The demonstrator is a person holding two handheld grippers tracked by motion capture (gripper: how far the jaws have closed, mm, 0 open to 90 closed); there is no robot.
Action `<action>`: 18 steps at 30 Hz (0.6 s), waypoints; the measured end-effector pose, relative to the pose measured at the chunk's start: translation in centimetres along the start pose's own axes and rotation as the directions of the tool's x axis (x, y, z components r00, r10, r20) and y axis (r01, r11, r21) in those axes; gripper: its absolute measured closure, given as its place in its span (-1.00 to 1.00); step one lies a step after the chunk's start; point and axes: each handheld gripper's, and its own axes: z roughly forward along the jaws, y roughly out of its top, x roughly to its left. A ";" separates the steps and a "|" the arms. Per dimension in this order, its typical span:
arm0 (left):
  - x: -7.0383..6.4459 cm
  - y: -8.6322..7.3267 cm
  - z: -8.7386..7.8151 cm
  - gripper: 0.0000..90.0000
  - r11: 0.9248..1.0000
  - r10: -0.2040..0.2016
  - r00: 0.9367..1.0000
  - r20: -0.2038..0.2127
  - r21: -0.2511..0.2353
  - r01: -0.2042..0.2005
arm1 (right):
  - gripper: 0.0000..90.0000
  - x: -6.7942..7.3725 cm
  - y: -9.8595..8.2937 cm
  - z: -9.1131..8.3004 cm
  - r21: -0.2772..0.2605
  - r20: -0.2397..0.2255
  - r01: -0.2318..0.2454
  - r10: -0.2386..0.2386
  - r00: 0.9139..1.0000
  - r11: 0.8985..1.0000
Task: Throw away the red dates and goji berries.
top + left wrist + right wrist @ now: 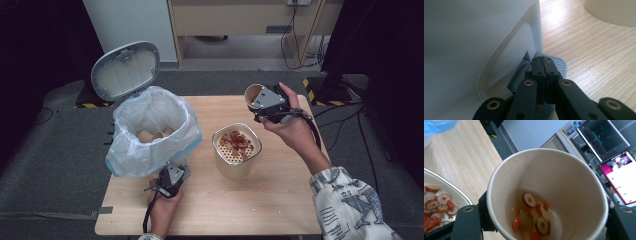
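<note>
Where your left forearm comes in at the near edge of the desk (280,200), your left hand-held gripper (171,180) sits low against the foot of the white pedal bin (150,145). In the left gripper view its jaws are pressed fully together, nothing between them, with their tips resting on the ribbed grey pedal (560,65) at the bin's base. The bin's lid (126,70) stands raised, a pale blue liner bag (125,155) drapes over the rim, and paper cups (151,135) lie inside.

Just right of the bin, at mid-desk, stands a cream container (236,150) topped by a perforated strainer holding red fruit slices (237,141).

Farther back and to the right, your right hand-held gripper (267,105) is raised above the desk's far right part, its jaws clamped on the sides of a paper cup (549,195). The cup is tilted, mouth toward the gripper camera. In the right gripper view, fruit slices (531,216) and a little amber liquid lie at its bottom.
</note>
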 end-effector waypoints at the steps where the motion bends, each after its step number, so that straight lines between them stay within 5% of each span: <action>1: 0.0 0.0 0.0 0.96 1.000 0.000 1.000 0.000 0.000 0.000 | -0.32 0.0 0.1 0.0 0.000 0.001 0.007 -0.007 1.000 1.000; 18: 0.0 0.0 0.0 0.96 1.000 0.000 1.000 0.000 -0.001 0.000 | -0.28 0.0 -0.1 0.0 0.000 0.001 0.029 -0.029 1.000 1.000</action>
